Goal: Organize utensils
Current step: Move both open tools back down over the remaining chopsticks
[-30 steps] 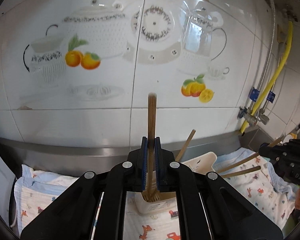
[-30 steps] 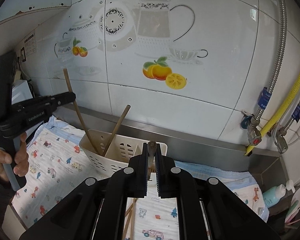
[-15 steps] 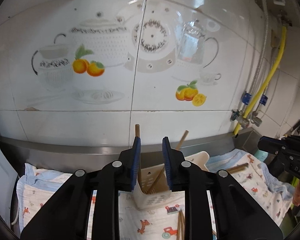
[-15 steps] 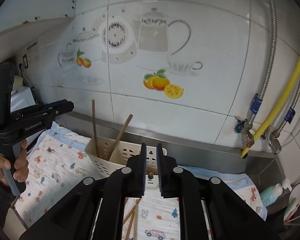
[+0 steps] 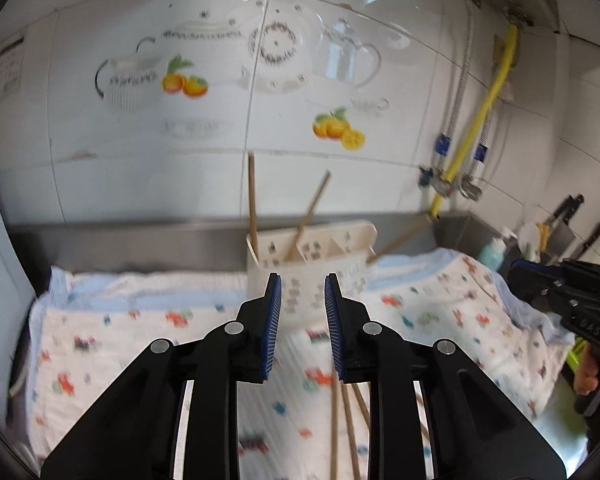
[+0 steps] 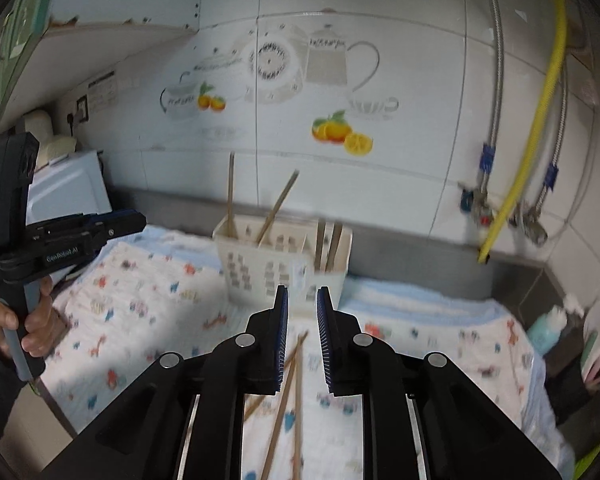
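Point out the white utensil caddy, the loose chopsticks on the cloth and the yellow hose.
white utensil caddy (image 6: 260, 268), right wrist view, on its perforated front wall.
loose chopsticks (image 6: 282, 400), right wrist view, on the shaft of one lying on the cloth.
yellow hose (image 6: 540, 120), right wrist view, midway along its length.

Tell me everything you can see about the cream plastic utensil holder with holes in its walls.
The cream plastic utensil holder is a rectangular box with perforated walls and inner dividers. It stands upright on the printed cloth, near the steel ledge below the tiled wall. Four wooden chopsticks stand in its compartments, some leaning. No gripper touches it.
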Demonstrator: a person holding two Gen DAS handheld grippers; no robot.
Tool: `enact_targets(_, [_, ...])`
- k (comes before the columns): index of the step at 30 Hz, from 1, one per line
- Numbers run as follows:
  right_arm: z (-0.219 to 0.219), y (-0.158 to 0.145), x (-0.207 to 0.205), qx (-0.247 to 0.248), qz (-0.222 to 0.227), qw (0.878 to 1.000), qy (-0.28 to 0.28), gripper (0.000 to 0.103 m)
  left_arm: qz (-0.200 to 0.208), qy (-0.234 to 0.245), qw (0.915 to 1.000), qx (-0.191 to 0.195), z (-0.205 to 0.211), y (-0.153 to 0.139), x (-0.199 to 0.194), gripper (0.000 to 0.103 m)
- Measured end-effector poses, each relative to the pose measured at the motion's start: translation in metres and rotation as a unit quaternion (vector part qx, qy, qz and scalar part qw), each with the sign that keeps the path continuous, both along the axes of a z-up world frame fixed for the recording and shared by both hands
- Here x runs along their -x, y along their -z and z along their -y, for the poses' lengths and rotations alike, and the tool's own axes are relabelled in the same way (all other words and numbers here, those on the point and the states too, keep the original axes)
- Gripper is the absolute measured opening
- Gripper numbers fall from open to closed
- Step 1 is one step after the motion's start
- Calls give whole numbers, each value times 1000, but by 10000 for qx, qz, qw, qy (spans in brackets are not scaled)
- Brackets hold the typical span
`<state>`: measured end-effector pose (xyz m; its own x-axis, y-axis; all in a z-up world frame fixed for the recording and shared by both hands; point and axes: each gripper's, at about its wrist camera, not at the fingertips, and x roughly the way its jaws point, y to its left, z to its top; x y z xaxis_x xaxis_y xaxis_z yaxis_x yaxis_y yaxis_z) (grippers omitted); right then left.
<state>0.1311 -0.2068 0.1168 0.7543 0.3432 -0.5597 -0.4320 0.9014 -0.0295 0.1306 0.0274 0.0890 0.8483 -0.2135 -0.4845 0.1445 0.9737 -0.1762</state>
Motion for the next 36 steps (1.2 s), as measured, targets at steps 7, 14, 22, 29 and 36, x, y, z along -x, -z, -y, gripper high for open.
enact_targets(7, [18,59,36,-115,-284,9993,211,15,-244,35,9997,-75,8,41,32,23])
enact_targets(14, [32,118,52,-158,-737,9965,360,15,-636,-4,9979,131,7,81,46,26])
enact_targets(22, [32,170,56,-54,-1155,9925,393,15,-1023,101,9947,105,16,117,54,27])
enact_targets(29, [33,194,44,-66,-1403,9893,393,15,-1319,206,9910,92,25,141,56,26])
enact_targets(36, [31,206,32,-59,-1523,9876,368,15,-1517,301,9880,1,33,158,53,27])
